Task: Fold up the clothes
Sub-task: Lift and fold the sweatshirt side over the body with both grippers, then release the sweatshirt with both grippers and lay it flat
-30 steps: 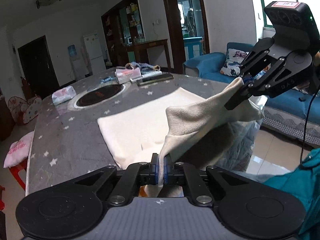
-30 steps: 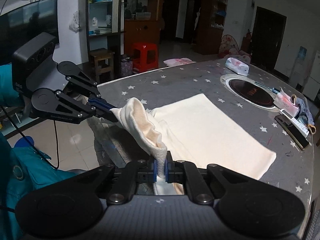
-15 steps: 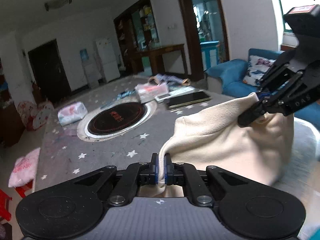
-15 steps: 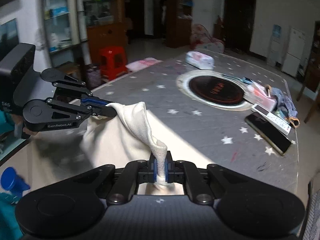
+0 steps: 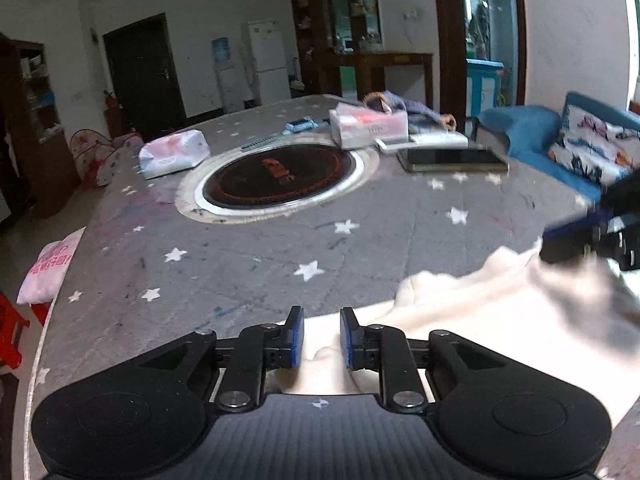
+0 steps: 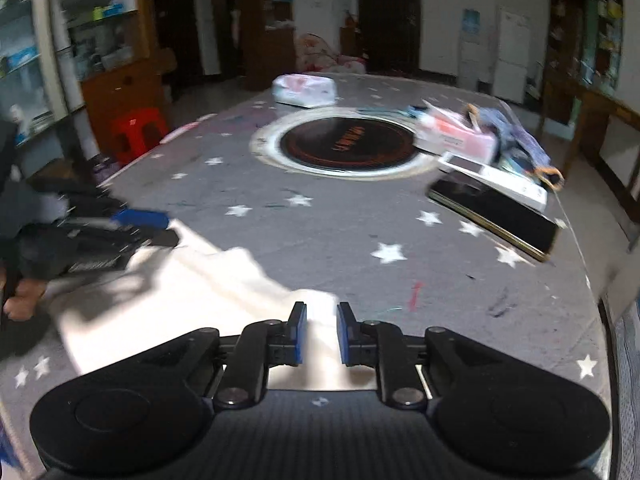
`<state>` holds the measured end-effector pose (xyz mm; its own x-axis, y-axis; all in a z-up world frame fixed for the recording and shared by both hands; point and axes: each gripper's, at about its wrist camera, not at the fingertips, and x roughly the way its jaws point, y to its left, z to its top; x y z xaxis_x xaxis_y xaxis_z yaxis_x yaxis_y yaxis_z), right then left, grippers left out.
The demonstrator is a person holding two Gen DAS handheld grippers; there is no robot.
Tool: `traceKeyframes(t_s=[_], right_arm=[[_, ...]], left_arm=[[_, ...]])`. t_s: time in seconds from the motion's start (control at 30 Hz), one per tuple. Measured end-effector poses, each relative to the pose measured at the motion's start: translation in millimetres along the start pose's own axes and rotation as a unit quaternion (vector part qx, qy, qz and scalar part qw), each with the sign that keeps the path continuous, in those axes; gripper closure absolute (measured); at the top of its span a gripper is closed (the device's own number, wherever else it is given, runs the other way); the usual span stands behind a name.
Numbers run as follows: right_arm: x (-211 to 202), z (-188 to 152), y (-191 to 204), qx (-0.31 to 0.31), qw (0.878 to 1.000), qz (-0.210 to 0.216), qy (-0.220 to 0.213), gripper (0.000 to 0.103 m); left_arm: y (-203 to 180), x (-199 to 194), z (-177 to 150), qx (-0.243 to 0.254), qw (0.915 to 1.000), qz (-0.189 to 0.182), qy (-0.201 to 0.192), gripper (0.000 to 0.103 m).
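The cream garment [image 5: 500,320] lies on the near end of the grey star-printed tabletop [image 5: 360,232], bunched into soft ridges along its far edge and brightly lit by sun. In the right wrist view the same cloth [image 6: 192,292] spreads flat from the middle toward the left, with a rounded fold pointing at the table's centre.

The left gripper [image 5: 322,338] hovers just over the garment's near-left part, its 2 blue-padded fingers [image 5: 295,336] parted by a narrow gap with nothing clamped between them. The right gripper [image 6: 319,334] sits likewise over the cloth, its fingers [image 6: 299,334] slightly apart and gripping nothing. Each gripper also shows blurred at the edge of the other's view, touching or just above the cloth's far edge; which of the 2 cannot be told.

Beyond the garment, a round induction cooktop [image 5: 280,176] is set into the tabletop's middle. A pink-and-white tissue pack [image 5: 174,153] lies to its left, a pink tissue box [image 5: 370,125] behind it on the right, and a dark phone [image 5: 452,159] and a white remote [image 5: 424,141] just beside that box. A blue sofa [image 5: 528,128] with a patterned cushion [image 5: 592,148] stands past the table's right side. A red stool [image 6: 138,132] stands on the floor to the left.
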<state>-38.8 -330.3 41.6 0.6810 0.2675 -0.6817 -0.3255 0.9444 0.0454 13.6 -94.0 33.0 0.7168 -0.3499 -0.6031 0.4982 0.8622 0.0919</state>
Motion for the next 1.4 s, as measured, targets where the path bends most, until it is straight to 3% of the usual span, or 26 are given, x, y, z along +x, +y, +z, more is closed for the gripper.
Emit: traceKeyframes(t_s=[0.2, 0.33, 0.47, 0.67, 0.8, 0.97, 1.23, 1.4], right_arm=[[24, 10, 21, -0.002, 1.000, 0.014, 0.019, 0.088], [43, 9, 18, 0.020, 0.999, 0.013, 0.022, 0.088], [33, 8, 12, 0.034, 0.999, 0.015, 0.006, 0.088], [0, -11, 8, 0.018, 1.000, 0.001, 0.009, 0.088], [1, -29, -3, 0.032, 0.999, -0.033, 0.016, 0.088], [3, -33, -12, 0.053, 0.998, -0.031, 0.004, 0.089], [7, -33, -12, 0.047, 0.998, -0.036, -0.002, 0.089], [9, -32, -9, 0.039, 0.998, -0.044, -0.003, 0.088]], left_arm=[[-24, -11, 10, 0.010, 0.9986, -0.052, 0.002, 0.075], [-36, 3, 14, 0.007, 0.9971, -0.071, 0.028, 0.073], [-37, 23, 14, -0.017, 0.9960, -0.070, 0.054, 0.073], [-38, 27, 10, -0.021, 0.9965, -0.064, 0.050, 0.067], [-40, 28, 8, -0.024, 0.9967, -0.061, 0.048, 0.063], [-38, 14, 7, -0.029, 0.9970, -0.062, 0.036, 0.057], [-18, -20, -16, -0.032, 0.9993, -0.006, 0.019, 0.050], [-2, -24, -29, -0.067, 0.9975, 0.004, 0.025, 0.049]])
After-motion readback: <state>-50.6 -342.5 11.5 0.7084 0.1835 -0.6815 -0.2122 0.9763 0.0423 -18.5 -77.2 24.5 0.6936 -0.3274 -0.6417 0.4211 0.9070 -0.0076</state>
